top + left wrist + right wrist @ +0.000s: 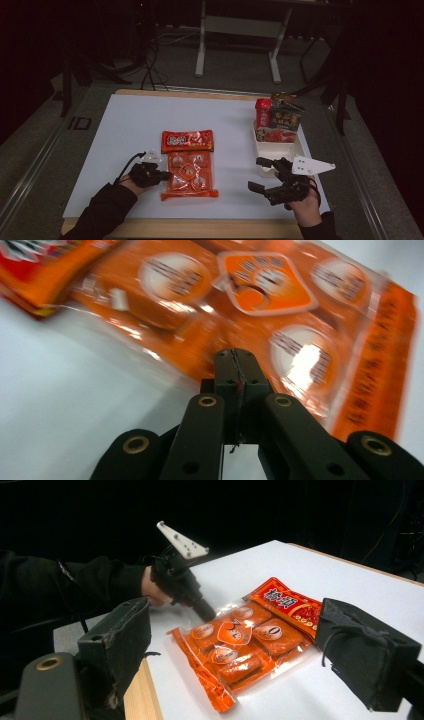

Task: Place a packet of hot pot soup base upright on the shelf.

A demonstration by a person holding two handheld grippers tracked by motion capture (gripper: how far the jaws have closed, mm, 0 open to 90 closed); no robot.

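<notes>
A dark room surrounds the bench (125, 120), whose white top carries everything; the landmark is the orange pack (190, 176), a clear-fronted bag of wrapped snacks lying flat near the bench's front edge; a red pack (187, 141) lies touching its far end. The left hand-held gripper (162, 175) comes in low from the pack's left side, its jaws pressed together with nothing between them, and its tip sits at the pack's left edge (235, 365); seen from the right gripper view, that tip (205, 612) meets the clear film at the pack's near corner. The right hand-held gripper (260, 175) hovers well to the right of the orange pack (240, 647), jaws spread wide and empty. A white tray (295, 150) stands farther right, beyond that gripper, holding a red can (263, 112) and boxes (285, 117).
</notes>
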